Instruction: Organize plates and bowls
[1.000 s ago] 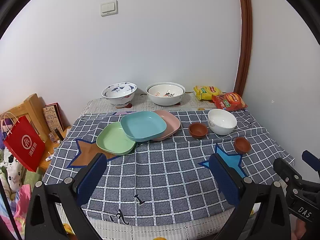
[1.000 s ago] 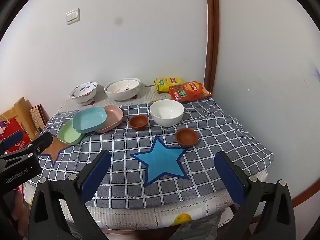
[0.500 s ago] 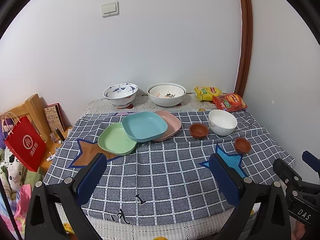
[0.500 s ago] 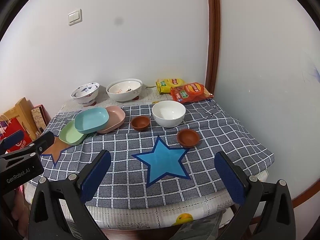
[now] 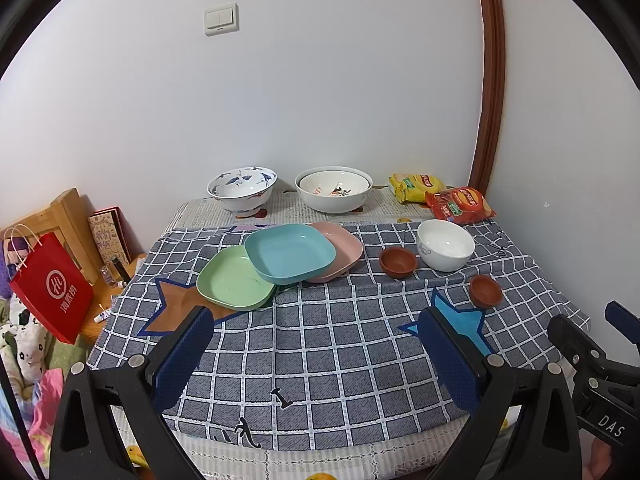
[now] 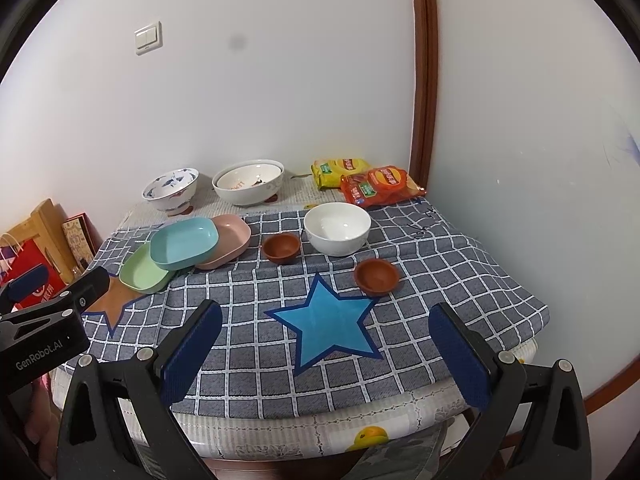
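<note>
Three shallow square plastic plates overlap near the middle-left of the bench: a teal blue plate [image 5: 290, 253] rests on top, tilted across a pale green plate [image 5: 232, 282] on its left and a pink plate [image 5: 340, 250] on its right. Just right of the pink plate sits a small brown clay bowl [image 5: 398, 262], then a plain white ceramic bowl [image 5: 445, 245] close beside it. A second small brown clay bowl [image 5: 485, 290] stands apart, nearer the front right edge. At the back, against the wall, a blue-and-white patterned bowl [image 5: 241, 190] stands left of a large white bowl with a printed inside [image 5: 334, 190].

All of these lie well ahead of both pairs of jaws, none between them. The left gripper [image 5: 316, 350] hovers above the front part of the bench [image 5: 320, 344], its blue-padded jaws spread wide with nothing held; the plates lie beyond its left jaw. The right gripper [image 6: 326, 346] likewise has its jaws wide apart and empty, over a blue star printed on the grey checked cloth [image 6: 440, 280], with the nearer clay bowl just past the star.

Behind the white bowl lie a yellow snack bag [image 5: 416, 187] and a red snack bag [image 5: 460, 205]. A red paper bag [image 5: 52, 292] hangs left of the bench.
</note>
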